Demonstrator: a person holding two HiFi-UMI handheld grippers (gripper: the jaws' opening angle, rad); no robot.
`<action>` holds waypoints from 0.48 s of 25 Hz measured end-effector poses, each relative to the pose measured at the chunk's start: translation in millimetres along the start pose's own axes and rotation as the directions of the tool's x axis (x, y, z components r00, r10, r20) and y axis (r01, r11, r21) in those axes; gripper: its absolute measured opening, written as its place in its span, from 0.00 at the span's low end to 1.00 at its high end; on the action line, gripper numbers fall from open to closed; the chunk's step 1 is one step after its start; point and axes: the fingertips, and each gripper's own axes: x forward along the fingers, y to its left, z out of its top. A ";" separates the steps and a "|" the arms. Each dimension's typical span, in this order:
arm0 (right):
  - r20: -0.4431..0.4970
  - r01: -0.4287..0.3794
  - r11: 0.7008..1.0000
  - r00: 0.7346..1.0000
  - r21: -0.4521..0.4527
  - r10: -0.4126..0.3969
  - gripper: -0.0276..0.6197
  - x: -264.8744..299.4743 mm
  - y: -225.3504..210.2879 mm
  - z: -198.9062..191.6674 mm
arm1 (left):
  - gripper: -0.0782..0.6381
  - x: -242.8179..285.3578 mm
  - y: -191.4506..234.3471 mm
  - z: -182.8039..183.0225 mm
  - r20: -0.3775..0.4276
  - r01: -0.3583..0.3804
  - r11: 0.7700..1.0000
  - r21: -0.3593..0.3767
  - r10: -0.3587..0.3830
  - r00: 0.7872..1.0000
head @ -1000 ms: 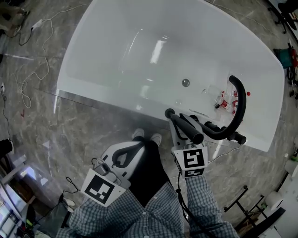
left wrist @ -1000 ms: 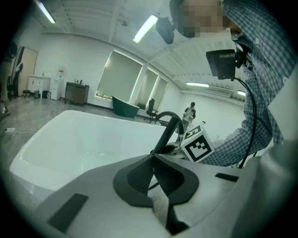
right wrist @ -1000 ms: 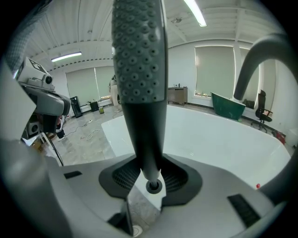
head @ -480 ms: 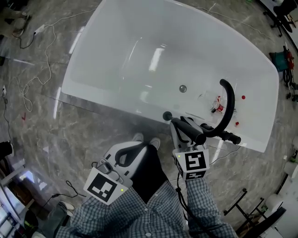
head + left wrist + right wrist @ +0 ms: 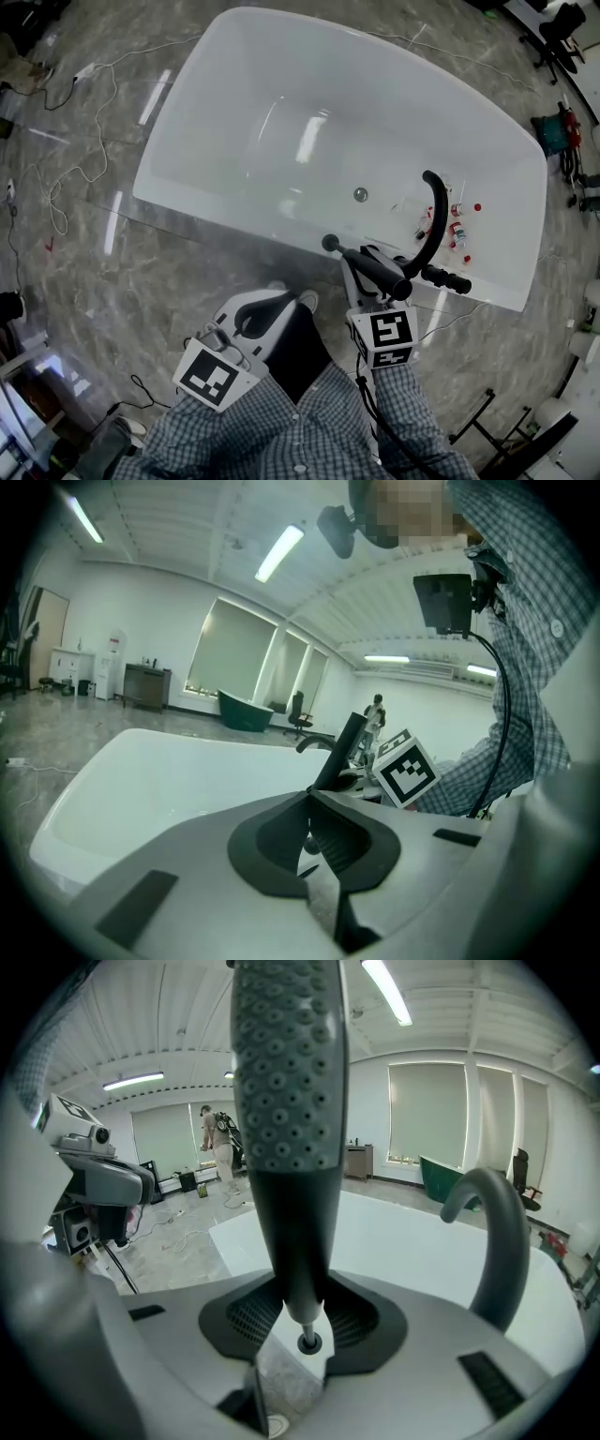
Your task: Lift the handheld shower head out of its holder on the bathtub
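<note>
The handheld shower head [image 5: 286, 1101] is a dark grey stick with a dotted nozzle face. It stands upright between the jaws of my right gripper [image 5: 298, 1321], which is shut on its narrow lower end. In the head view the shower head [image 5: 382, 272] lies just in front of the white bathtub's [image 5: 225, 202] near rim, held by the right gripper [image 5: 367, 270]. The black curved spout [image 5: 431, 220] rises beside it. My left gripper [image 5: 284, 300] hangs shut and empty over the floor, near the person's shoes; its closed pads [image 5: 333, 841] show in the left gripper view.
A black tap handle [image 5: 448, 278] sits on the rim right of the spout. Small red-and-white bottles [image 5: 457, 227] lie inside the tub near the drain [image 5: 360, 195]. Cables [image 5: 66, 159] trail over the marble floor at left. Stands and gear [image 5: 562, 131] crowd the right.
In the head view the tub, spout and rim have slid left and away. The right gripper stays shut on the shower head, which now sits clear of the rim. The left gripper has barely moved.
</note>
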 end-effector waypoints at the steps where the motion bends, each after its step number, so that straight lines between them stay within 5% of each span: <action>1: 0.000 0.003 1.000 1.000 -0.001 -0.003 0.25 -2.5 -0.2 2.1 | 0.12 -1.2 -0.8 2.6 0.003 0.002 1.000 0.004 -0.002 1.000; 12: 0.010 0.017 1.000 1.000 0.005 -0.017 0.25 -31.1 5.4 25.4 | 0.12 -22.4 -10.8 24.5 0.033 -0.014 1.000 0.016 0.013 0.999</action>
